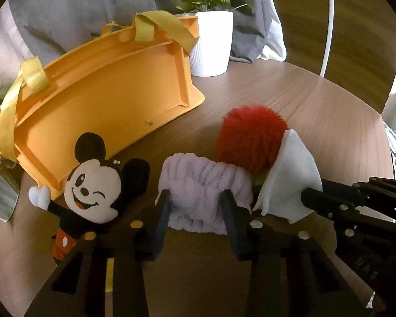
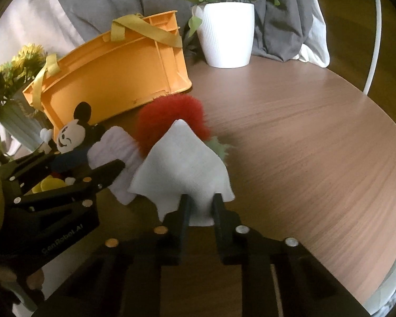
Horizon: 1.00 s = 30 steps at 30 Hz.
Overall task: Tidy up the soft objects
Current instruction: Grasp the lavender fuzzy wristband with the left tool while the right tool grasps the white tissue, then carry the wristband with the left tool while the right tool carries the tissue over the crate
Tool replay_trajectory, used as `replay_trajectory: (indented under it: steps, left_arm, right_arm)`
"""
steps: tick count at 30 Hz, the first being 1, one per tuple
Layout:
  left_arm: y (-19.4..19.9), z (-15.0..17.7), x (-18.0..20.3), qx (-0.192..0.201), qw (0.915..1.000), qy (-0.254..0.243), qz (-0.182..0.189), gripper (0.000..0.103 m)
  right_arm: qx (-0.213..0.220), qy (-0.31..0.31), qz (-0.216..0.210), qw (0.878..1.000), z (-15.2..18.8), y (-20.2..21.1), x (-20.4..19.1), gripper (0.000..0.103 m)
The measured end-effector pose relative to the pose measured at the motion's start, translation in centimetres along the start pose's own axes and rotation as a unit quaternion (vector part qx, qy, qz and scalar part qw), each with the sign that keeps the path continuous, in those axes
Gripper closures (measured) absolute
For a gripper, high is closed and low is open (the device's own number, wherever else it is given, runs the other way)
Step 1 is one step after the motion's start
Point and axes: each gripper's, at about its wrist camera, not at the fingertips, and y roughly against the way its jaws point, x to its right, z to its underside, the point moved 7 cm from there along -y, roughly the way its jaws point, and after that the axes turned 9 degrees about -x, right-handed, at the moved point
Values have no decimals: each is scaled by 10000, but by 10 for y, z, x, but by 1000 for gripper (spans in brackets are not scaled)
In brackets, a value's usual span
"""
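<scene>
Fluffy lavender towel (image 1: 203,185), bottom centre of frame: your left gripper (image 1: 196,206) pinches it; right gripper (image 2: 200,206) clamps white cloth (image 2: 182,169) beside.

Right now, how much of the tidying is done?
Nothing is packed yet: the orange basket lies tipped on its side. The left gripper pinches the lilac fluffy cloth; the right gripper pinches the white cloth. The mouse plush and red fluffy toy wait.
</scene>
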Motion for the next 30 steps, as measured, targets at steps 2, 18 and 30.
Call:
replay_trajectory:
  steps: [2,18,30]
  left_arm:
    - [2,0,1,29,10000,24,-23,72]
    - [27,10,10,112,9989,448,-108,95]
    - [70,2,13,527,9959,704,-228,96]
  right_arm:
    - [30,9,-24,10000,0,4,-1,89]
    - [167,178,-95,9997,1,40,1,90]
    - [538,183,-108,9983,-10,76,8,90]
